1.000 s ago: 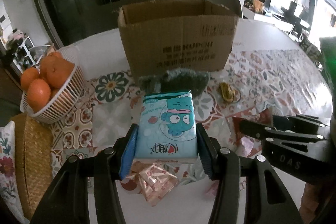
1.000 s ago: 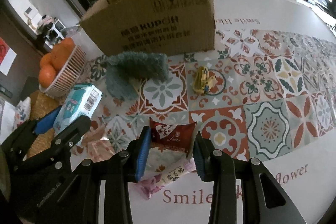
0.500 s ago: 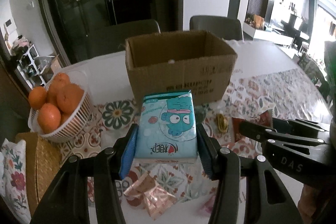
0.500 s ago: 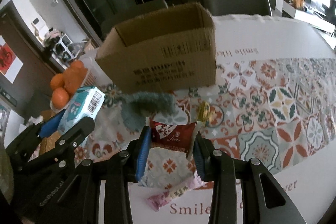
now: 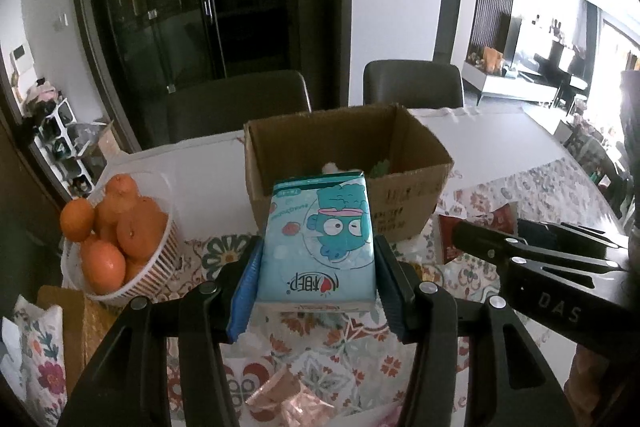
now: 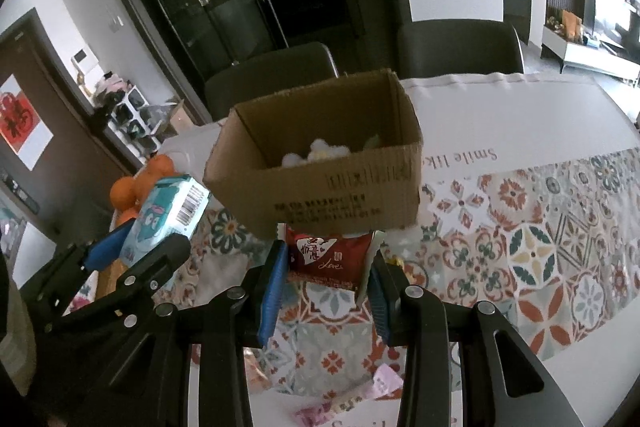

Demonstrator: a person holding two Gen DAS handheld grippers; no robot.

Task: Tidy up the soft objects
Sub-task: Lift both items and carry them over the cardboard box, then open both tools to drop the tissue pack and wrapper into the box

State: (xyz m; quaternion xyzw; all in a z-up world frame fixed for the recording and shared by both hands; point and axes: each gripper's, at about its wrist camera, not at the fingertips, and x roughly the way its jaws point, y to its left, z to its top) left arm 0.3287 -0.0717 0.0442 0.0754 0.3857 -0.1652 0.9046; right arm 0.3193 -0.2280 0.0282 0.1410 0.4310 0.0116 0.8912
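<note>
Left gripper (image 5: 316,291): its fingers (image 5: 244,291) press on both sides of the tissue pack (image 5: 320,243) and hold it above the tabletop (image 5: 500,155).
Tissue pack: a soft light-blue pack with a teal cartoon fish on the top face. In the right wrist view a barcode shows on its end face (image 6: 190,205). It stands out forward past the fingertips.
Right gripper (image 6: 326,279): its fingers (image 6: 272,287) are narrow and clamp the red packet (image 6: 328,255) from both sides, above the tabletop.
Red packet: a flat dark-red pouch with a white shape and the word "Love" on it; the edge at the right finger is white. In the left wrist view it shows to the right of the left fingers (image 5: 472,231).
Cardboard box (image 6: 320,171): brown and open at the top, it stands on the tabletop just beyond the tips of both pairs of fingers. Inside it are white fluffy things (image 6: 316,151) and something green (image 5: 380,169).
Basket of oranges (image 5: 116,243): to the left of the left fingers, near the tabletop edge.
Tablecloth (image 6: 540,227): patterned tiles in red, green and grey, with a white border.
Pink wrappers (image 5: 288,399): below the left fingers, lying on the tabletop.
Chairs (image 5: 412,83): two dark chairs behind the box.
</note>
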